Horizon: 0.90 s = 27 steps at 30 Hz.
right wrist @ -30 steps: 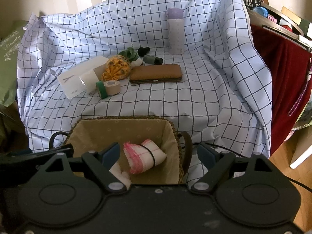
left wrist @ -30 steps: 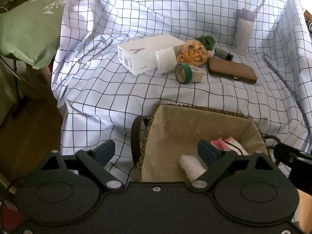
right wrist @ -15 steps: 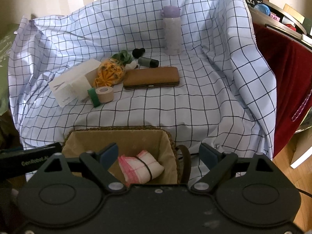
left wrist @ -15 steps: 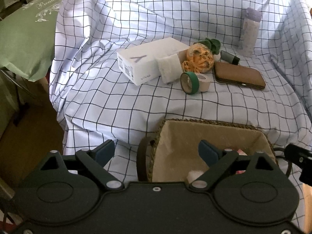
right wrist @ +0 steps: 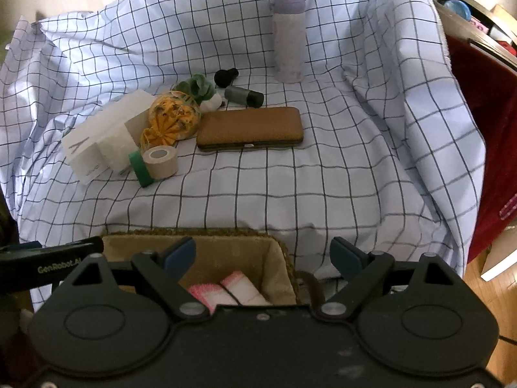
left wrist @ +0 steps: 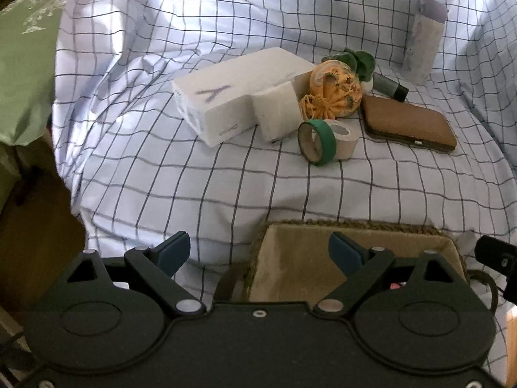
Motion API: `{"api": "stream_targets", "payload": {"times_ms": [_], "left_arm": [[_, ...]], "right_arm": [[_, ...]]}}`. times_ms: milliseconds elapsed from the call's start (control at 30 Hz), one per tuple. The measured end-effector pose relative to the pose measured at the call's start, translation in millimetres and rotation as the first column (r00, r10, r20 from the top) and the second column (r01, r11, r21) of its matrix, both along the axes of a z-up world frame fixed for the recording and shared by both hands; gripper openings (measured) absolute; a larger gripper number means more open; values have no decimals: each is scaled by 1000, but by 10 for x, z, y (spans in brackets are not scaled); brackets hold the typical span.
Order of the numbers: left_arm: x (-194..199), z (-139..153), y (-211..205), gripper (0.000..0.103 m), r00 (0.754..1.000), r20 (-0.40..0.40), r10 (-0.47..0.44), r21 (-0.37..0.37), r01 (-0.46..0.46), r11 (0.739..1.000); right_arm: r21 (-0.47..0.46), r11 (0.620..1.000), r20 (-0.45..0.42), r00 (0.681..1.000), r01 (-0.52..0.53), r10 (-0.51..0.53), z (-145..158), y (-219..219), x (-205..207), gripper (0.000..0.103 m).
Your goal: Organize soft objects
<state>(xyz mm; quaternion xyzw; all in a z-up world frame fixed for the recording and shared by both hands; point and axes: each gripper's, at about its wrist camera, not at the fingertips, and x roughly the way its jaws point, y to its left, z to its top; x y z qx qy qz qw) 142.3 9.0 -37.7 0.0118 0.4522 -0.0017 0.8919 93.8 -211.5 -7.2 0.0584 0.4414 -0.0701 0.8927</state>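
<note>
A woven basket point(left wrist: 349, 226) point(right wrist: 281, 245) with beige lining sits at the near edge of the checked cloth, under both grippers. A rolled pink-and-white cloth point(right wrist: 232, 287) lies inside it. Farther back lies an orange patterned fabric ball point(left wrist: 334, 89) point(right wrist: 176, 118) with a green soft piece point(left wrist: 358, 59) point(right wrist: 197, 87) behind it. My left gripper point(left wrist: 258, 252) is open and holds nothing, above the basket's left rim. My right gripper point(right wrist: 263, 253) is open with nothing between its fingers, over the basket's right rim.
A white box point(left wrist: 232, 97) point(right wrist: 97, 135), a small white block point(left wrist: 278, 111), green tape point(left wrist: 318, 142) and beige tape point(right wrist: 161, 158), a brown case point(left wrist: 408, 123) point(right wrist: 250, 129), a grey tube point(right wrist: 244, 95) and a lilac bottle point(right wrist: 287, 37) stand on the cloth. Red fabric point(right wrist: 478, 148) hangs at right.
Both grippers have moved forward over the basket, so the objects on the cloth look nearer and the basket sits lower in both views. Both stay open.
</note>
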Motion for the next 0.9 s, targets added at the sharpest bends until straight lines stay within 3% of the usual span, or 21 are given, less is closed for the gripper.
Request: {"api": "stream_targets", "payload": {"times_ms": [433, 900], "left_arm": [[582, -107, -88, 89, 998, -20, -60, -27, 59, 998], [692, -253, 164, 89, 999, -36, 7, 4, -7, 1000]], "right_arm": [[-3, 1000, -24, 1000, 6, -6, -78, -40, 687, 90], [-52, 994, -29, 995, -92, 91, -291, 365, 1310, 90]]}}
